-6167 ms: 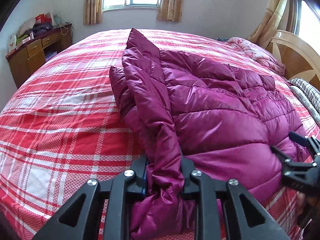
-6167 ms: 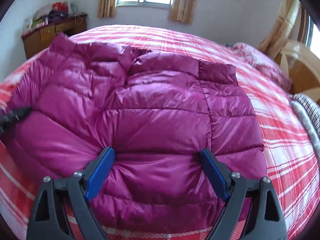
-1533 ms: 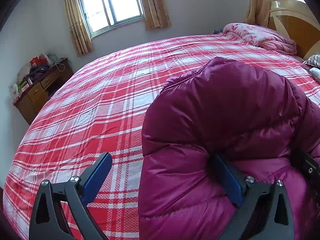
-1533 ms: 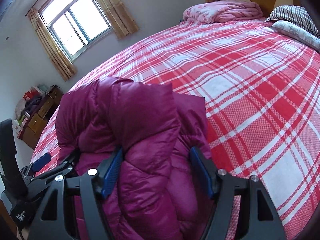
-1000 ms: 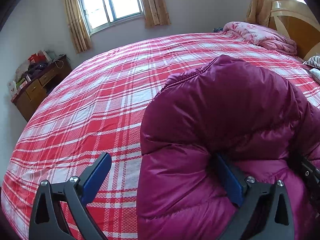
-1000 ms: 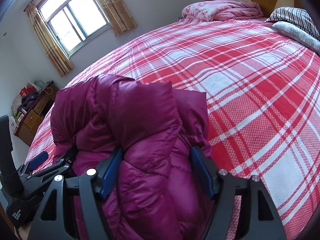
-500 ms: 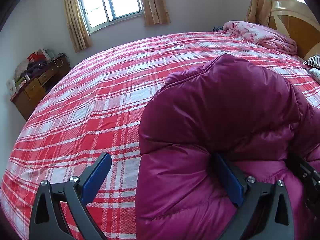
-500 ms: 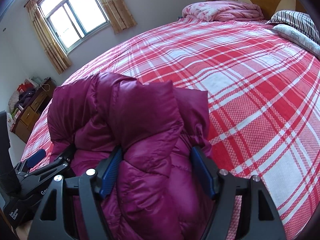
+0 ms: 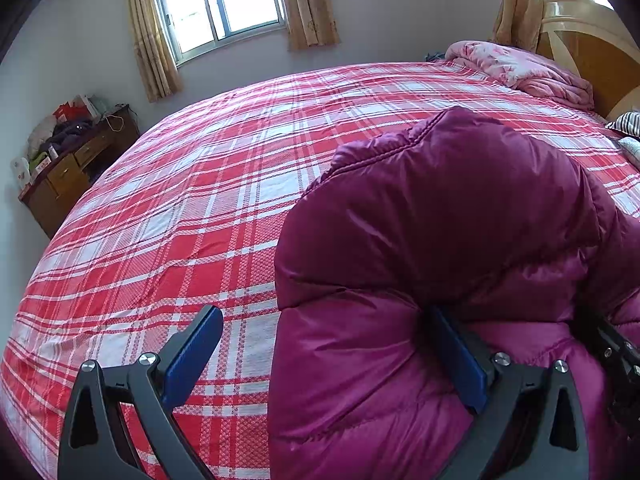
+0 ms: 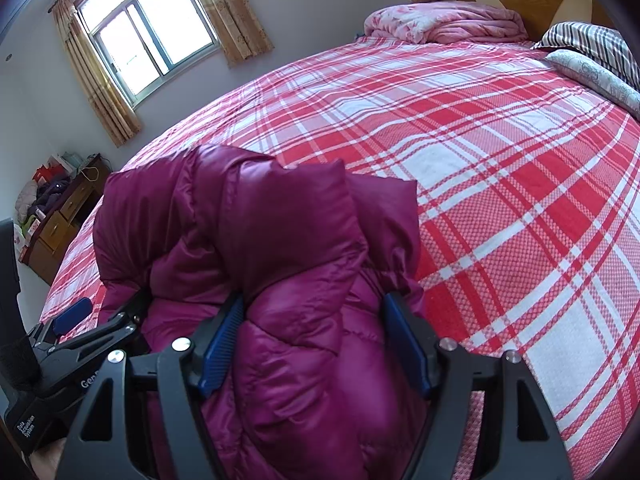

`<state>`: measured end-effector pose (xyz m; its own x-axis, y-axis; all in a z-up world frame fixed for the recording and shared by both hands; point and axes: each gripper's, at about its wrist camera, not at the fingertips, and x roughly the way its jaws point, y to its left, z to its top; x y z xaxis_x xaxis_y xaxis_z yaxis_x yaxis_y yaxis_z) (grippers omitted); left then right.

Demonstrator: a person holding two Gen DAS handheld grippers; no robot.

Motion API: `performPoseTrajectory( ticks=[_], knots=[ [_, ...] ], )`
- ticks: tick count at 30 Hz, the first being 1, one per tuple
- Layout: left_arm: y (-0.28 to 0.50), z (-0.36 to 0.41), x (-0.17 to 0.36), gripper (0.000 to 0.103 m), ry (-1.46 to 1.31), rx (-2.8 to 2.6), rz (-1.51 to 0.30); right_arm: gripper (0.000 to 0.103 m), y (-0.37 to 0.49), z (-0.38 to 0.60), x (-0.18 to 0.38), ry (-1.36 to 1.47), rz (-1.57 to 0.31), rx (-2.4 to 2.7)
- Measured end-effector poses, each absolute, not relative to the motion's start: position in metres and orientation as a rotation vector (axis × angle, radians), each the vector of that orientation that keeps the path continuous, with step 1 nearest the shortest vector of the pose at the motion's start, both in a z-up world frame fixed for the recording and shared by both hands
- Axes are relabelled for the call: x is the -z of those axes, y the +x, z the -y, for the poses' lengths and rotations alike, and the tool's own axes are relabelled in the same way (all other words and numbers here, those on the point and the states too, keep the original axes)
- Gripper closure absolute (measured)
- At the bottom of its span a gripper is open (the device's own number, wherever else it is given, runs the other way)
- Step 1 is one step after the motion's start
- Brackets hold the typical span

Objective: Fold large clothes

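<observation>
We see the purple down jacket [image 9: 440,240] bunched into a thick folded bundle at the near edge of the bed [image 9: 200,200], on the red and white checked sheet. Our left claw [image 9: 324,356] stands wide open: its left blue pad is free above the sheet, while the right pad is pushed against the left side of the jacket, under a fold of it, so the bundle's edge lies between the pads but is not squeezed. Our right claw [image 10: 312,340] is also spread wide, and a thick part of the jacket [image 10: 260,240] fills the gap; both blue pads touch the fabric, and it appears that this claw holds the bundle. In the right wrist view the left claw [image 10: 108,312] shows at the jacket's left side. A pink quilt [image 10: 440,24] lies at the far end, beside the wooden headboard [image 9: 592,40]. A small wooden cabinet [image 9: 68,176] stands by the wall, under the window [image 9: 216,0].
</observation>
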<state>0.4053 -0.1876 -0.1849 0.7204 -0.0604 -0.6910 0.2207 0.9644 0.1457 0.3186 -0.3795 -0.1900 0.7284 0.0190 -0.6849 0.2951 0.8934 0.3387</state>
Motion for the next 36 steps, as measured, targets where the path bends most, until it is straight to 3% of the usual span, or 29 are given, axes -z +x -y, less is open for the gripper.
performPoseTrajectory(
  ticks=[26, 29, 32, 36],
  knots=[
    [0.406, 0.179, 0.181, 0.001, 0.194, 0.187, -0.774, 0.029, 0.319, 0.381, 0.191, 0.453, -0.753, 0.15],
    [0.403, 0.158, 0.17, 0.002, 0.131, 0.295, -0.799, 0.024, 0.311, 0.392, 0.183, 0.47, -0.777, 0.09],
    [0.388, 0.125, 0.164, 0.002, 0.022, 0.385, -0.79, 0.005, 0.282, 0.418, 0.177, 0.568, -0.713, 0.077],
    [0.388, 0.104, 0.177, 0.002, -0.102, 0.482, -0.867, 0.006, 0.271, 0.436, 0.189, 0.659, -0.745, -0.003]
  ],
)
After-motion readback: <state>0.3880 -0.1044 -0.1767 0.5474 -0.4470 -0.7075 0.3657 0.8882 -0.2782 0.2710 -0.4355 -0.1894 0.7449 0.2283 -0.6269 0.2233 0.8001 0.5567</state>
